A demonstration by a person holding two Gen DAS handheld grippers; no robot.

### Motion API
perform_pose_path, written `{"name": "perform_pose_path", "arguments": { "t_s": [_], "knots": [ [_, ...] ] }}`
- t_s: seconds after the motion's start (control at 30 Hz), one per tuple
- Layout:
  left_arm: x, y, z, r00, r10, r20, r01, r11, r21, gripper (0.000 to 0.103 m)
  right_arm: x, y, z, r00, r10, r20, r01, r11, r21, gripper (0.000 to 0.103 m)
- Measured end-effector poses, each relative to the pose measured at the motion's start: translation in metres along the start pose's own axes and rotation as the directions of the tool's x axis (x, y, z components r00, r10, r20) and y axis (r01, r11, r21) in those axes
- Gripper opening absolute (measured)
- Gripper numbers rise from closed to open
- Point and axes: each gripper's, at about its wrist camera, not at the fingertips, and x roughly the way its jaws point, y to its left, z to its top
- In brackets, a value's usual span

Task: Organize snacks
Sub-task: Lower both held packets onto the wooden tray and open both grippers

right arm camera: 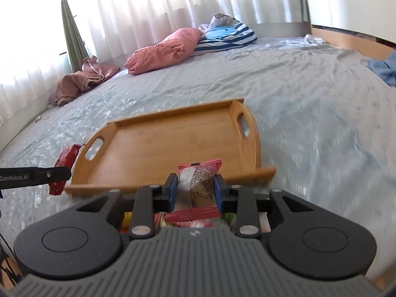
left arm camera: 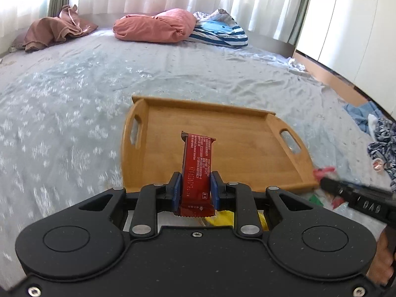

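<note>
A wooden tray (left arm camera: 247,136) with two cut-out handles lies on the bed, bare inside. My left gripper (left arm camera: 195,185) is shut on a dark red snack bar (left arm camera: 196,158) that sticks forward over the tray's near edge. In the right wrist view the same tray (right arm camera: 153,143) lies ahead. My right gripper (right arm camera: 195,188) is shut on a pink and white snack packet (right arm camera: 198,180), held above the tray's near rim. The left gripper's finger and its red bar (right arm camera: 65,160) show at the tray's left end. The right gripper's finger with the pink packet (left arm camera: 323,172) shows at the tray's right corner.
A grey patterned bed sheet (left arm camera: 74,99) spreads around the tray. Pink pillow (left arm camera: 156,26), striped pillow (left arm camera: 220,33) and brown cloth (left arm camera: 54,31) lie at the far end by the curtains. Loose snack wrappers (left arm camera: 222,216) lie under the grippers. Clothes (left arm camera: 381,133) are piled at the right.
</note>
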Motion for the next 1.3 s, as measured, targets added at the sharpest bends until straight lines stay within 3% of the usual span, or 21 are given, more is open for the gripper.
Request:
{"name": "perform_pose_path", "arguments": {
  "t_s": [0.1,0.27,0.6,1.3],
  "knots": [
    [0.015,0.003,0.014,1.0,0.013,-0.022,-0.013,1.0,-0.01,0.023,0.015,-0.008,0.02,1.0,0.001,-0.011,-0.001,1.0,-0.027,0.035],
    [0.048,0.012,0.026,0.996,0.028,-0.086,-0.032,0.998,-0.046,0.023,0.046,-0.022,0.038,0.997,0.046,-0.065,-0.045,0.999,0.023,0.035],
    [0.099,0.014,0.018,0.982,0.063,-0.177,-0.075,0.995,-0.06,0.023,0.094,-0.02,0.031,0.99,0.056,-0.133,-0.054,0.998,0.021,0.035],
    [0.123,0.01,0.009,0.977,0.089,-0.195,-0.098,0.995,-0.034,0.023,0.126,-0.018,0.021,0.989,0.052,-0.141,-0.051,0.999,0.007,0.036]
  ]
}}
